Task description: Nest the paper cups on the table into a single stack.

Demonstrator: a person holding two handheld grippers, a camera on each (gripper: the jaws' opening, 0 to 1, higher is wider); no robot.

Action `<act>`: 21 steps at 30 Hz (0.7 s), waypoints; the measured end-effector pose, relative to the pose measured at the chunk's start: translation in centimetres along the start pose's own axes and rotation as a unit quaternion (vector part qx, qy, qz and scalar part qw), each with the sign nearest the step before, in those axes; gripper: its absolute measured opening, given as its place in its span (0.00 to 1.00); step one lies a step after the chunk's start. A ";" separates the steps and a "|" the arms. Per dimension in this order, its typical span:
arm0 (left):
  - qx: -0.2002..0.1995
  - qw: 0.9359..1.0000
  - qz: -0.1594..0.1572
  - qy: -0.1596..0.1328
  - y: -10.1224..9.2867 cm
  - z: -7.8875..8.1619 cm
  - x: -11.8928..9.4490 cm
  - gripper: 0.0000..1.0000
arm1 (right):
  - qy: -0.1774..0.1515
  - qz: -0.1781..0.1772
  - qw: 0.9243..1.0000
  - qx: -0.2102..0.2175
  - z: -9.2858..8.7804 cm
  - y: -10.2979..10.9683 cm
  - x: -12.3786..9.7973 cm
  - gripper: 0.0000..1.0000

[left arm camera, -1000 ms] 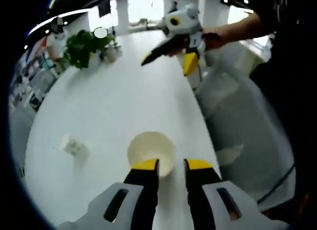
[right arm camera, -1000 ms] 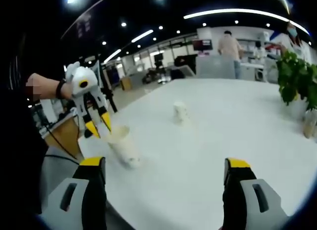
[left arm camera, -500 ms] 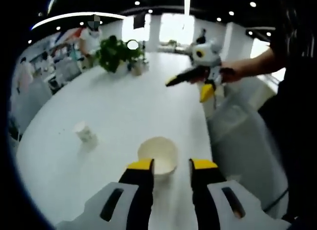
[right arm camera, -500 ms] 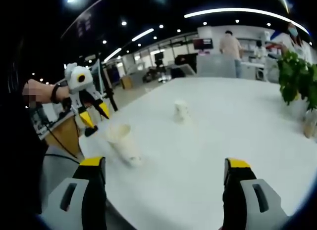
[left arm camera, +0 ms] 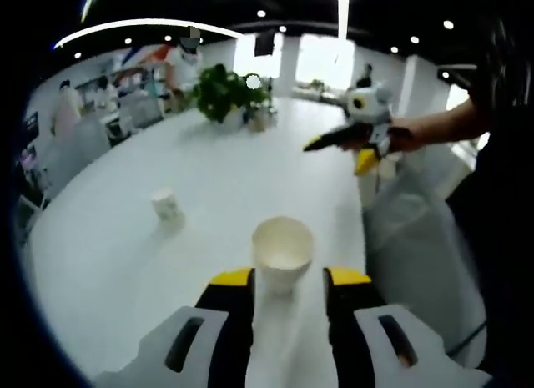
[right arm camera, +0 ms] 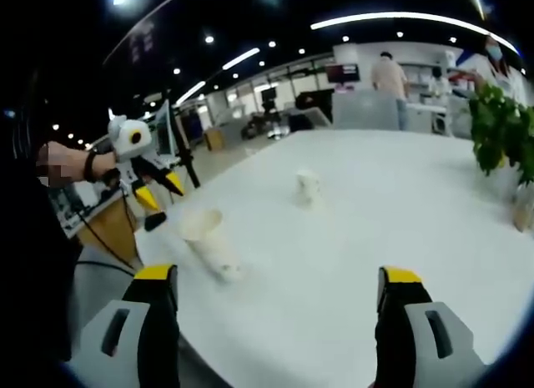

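Jaws spread on both grippers, nothing held. Near cup (left arm camera: 283, 253) at 12 o'clock: light, thin, crushable; pinch rim gently. Far cup (left arm camera: 167, 206) at 10.

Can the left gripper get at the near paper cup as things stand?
Probably yes. The left gripper is open, its jaws on either side of the near paper cup, which stands upright near the edge of the white table. Nothing lies between them; the far paper cup stands well clear.

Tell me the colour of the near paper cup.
Off-white, plain; the near paper cup shows best in the left gripper view.
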State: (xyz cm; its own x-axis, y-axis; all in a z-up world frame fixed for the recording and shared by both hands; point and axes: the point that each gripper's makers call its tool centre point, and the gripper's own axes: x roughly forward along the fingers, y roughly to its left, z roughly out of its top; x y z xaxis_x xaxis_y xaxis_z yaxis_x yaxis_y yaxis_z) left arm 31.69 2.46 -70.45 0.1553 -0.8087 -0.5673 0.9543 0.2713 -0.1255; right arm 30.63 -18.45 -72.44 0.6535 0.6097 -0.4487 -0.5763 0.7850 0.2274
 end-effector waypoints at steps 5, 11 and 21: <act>-0.025 0.999 0.021 -0.029 1.0 0.5 -0.6 0.36 | 0.001 0.000 1.000 0.001 -0.1 0.1 0.0 0.97; -0.061 0.995 0.054 -0.049 2.7 0.4 -1.1 0.49 | 0.004 0.001 1.000 0.000 -0.3 0.1 0.1 0.98; -0.098 0.985 0.109 -0.087 5.3 0.5 -2.5 0.74 | 0.005 0.001 1.000 -0.002 -0.1 -0.1 0.1 0.98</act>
State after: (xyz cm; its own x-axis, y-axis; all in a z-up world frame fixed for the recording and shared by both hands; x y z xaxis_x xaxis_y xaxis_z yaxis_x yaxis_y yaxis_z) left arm 36.45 5.66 -69.25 0.4089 -0.7923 -0.4528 0.8280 0.5308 -0.1810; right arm 30.67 -18.51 -72.62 0.6475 0.6093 -0.4577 -0.5791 0.7838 0.2241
